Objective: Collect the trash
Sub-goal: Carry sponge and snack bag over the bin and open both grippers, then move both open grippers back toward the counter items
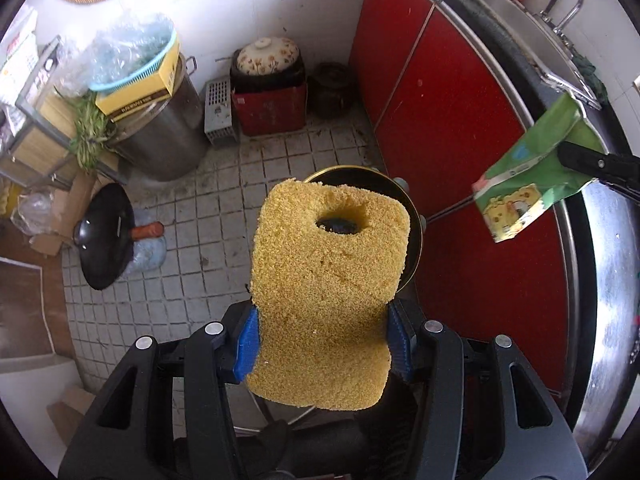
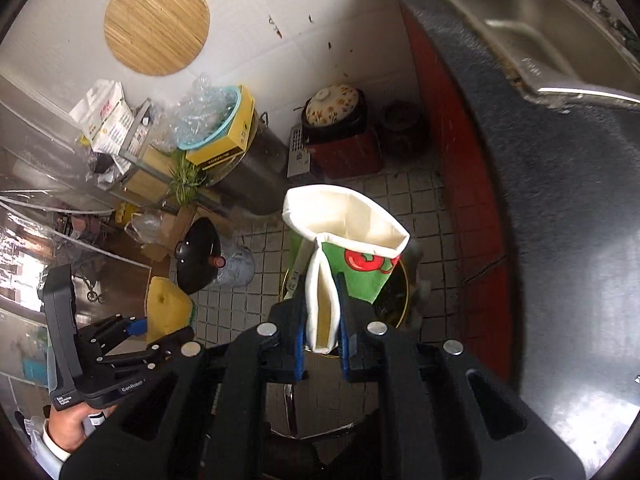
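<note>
My left gripper (image 1: 324, 342) is shut on a yellow sponge (image 1: 332, 280) with a hole near its top, held upright above a round trash bin (image 1: 414, 236) with a gold rim. My right gripper (image 2: 322, 336) is shut on a flattened green and white carton (image 2: 344, 248), held above the same bin (image 2: 398, 304). The carton also shows in the left wrist view (image 1: 532, 176), to the right of the sponge. The left gripper with the sponge (image 2: 166, 308) shows at the lower left of the right wrist view.
Red cabinet doors (image 1: 460, 120) under a steel counter and sink (image 2: 532, 32) stand on the right. On the tiled floor lie a black wok (image 1: 102, 236), a big steel pot (image 1: 160, 140), a red box with a flowered lid (image 1: 268, 96) and cardboard boxes.
</note>
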